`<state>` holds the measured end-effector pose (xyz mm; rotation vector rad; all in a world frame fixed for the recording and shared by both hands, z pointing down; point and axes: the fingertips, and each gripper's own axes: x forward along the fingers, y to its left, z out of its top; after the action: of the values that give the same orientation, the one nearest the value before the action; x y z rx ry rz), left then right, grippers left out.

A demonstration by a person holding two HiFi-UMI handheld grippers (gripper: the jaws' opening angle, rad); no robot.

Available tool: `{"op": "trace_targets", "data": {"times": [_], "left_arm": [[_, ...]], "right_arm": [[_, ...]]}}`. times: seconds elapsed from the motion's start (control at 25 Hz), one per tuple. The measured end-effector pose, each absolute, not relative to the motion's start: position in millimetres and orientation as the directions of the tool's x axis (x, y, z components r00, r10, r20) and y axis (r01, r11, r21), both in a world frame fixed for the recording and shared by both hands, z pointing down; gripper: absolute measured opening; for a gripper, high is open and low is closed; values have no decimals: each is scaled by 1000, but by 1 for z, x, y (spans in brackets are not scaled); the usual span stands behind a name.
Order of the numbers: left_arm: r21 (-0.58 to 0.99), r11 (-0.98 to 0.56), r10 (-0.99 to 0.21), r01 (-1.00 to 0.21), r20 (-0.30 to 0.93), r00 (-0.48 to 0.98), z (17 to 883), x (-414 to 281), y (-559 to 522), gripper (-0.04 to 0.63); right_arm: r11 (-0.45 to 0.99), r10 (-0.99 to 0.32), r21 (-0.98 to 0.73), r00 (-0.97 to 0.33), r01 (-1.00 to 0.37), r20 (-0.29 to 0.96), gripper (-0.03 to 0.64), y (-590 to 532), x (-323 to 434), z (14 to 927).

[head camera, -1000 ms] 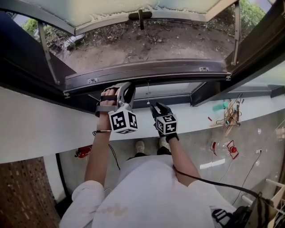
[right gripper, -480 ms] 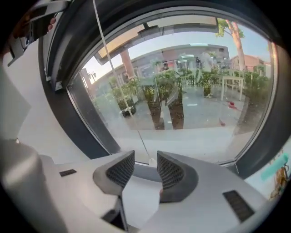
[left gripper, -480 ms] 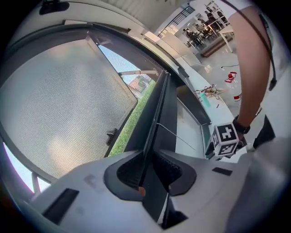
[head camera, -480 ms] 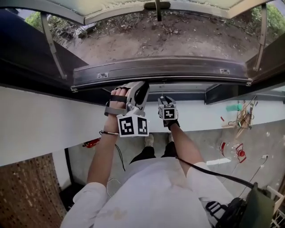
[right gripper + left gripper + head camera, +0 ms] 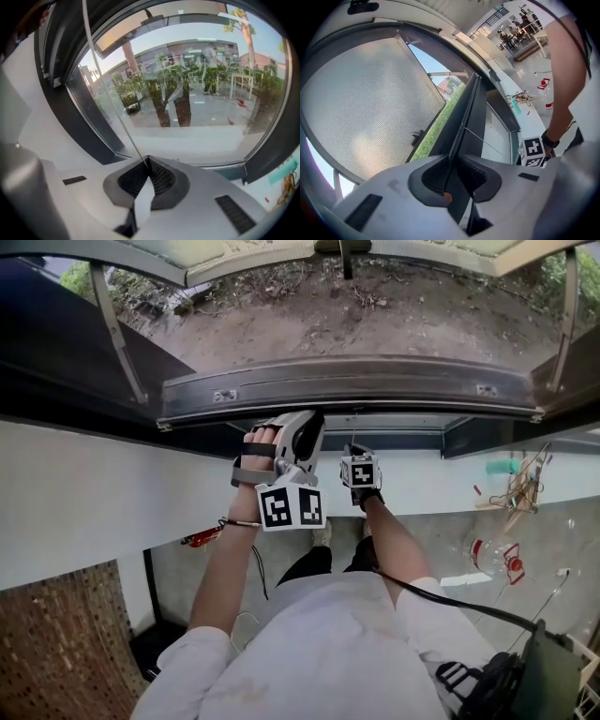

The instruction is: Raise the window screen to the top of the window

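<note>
A dark curved rail [image 5: 347, 385] spans the window opening, with bare ground beyond it. My left gripper [image 5: 309, 424] reaches up to that rail. In the left gripper view its jaws are shut on the rail's thin dark edge [image 5: 465, 123], and a grey mesh panel [image 5: 370, 108] fills the left side. My right gripper [image 5: 355, 450] hangs lower, just below the rail by the white sill. Its jaws have just closed and are shut on a thin pull cord [image 5: 111, 93] that runs up and to the left. A white tab [image 5: 143, 201] hangs under the pads.
The white sill ledge [image 5: 103, 493] crosses the head view. Slanted metal stays [image 5: 117, 324] stand at both sides of the opening. On the floor lie a bottle [image 5: 492, 557] and wire hangers [image 5: 527, 486]. A brown perforated panel [image 5: 56, 643] is at bottom left.
The right gripper has sunk lower beneath the rail, and its jaws have gone from spread apart to closed on the cord. The left gripper has stayed on the rail.
</note>
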<state>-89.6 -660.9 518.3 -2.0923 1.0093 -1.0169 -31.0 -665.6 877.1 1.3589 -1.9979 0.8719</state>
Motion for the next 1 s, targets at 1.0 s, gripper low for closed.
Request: {"op": "trace_targets", "data": {"times": [1.0], "left_arm": [[-600,-535,-821,-595,203,533,470,-91,-648,40]], "right_arm": [[349,-593,-160,-350,-923,725,2,-555,7,827]]}}
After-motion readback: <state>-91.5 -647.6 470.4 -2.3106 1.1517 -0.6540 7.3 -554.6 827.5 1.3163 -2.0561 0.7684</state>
